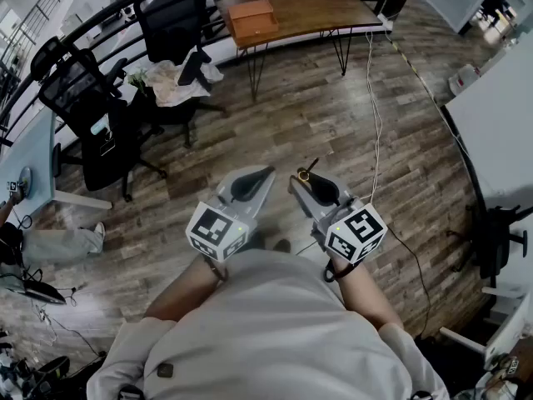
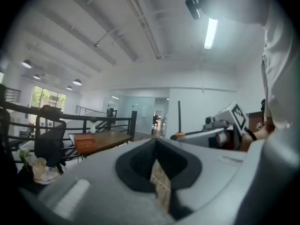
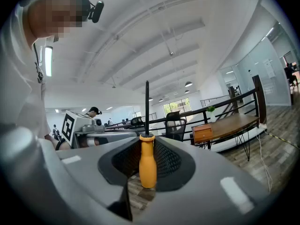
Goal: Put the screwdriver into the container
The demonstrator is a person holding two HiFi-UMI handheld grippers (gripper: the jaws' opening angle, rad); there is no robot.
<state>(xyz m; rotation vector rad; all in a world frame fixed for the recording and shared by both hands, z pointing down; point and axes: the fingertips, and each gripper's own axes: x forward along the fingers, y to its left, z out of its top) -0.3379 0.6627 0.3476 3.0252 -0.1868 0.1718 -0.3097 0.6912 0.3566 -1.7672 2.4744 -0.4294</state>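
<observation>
A screwdriver (image 3: pixel 147 165) with an orange handle and a black shaft stands upright between the jaws of my right gripper (image 3: pixel 147 139), which is shut on the handle. In the head view the right gripper (image 1: pixel 306 179) is held in front of the person's body over the wooden floor, with the screwdriver (image 1: pixel 306 173) at its tip. Beside it on the left, my left gripper (image 1: pixel 262 176) is shut with nothing in it. The left gripper view shows its jaws (image 2: pixel 156 142) meeting, and the screwdriver's shaft (image 2: pixel 178 116) off to the right. A brown box (image 1: pixel 253 19) sits on a far wooden desk (image 1: pixel 316 7).
Black office chairs (image 1: pixel 171 15) stand at the back left by a black railing. A white cable (image 1: pixel 375 115) runs across the wooden floor (image 1: pixel 316 115). A white table (image 1: pixel 500 123) is at the right. A person's leg (image 1: pixel 58 242) shows at the left edge.
</observation>
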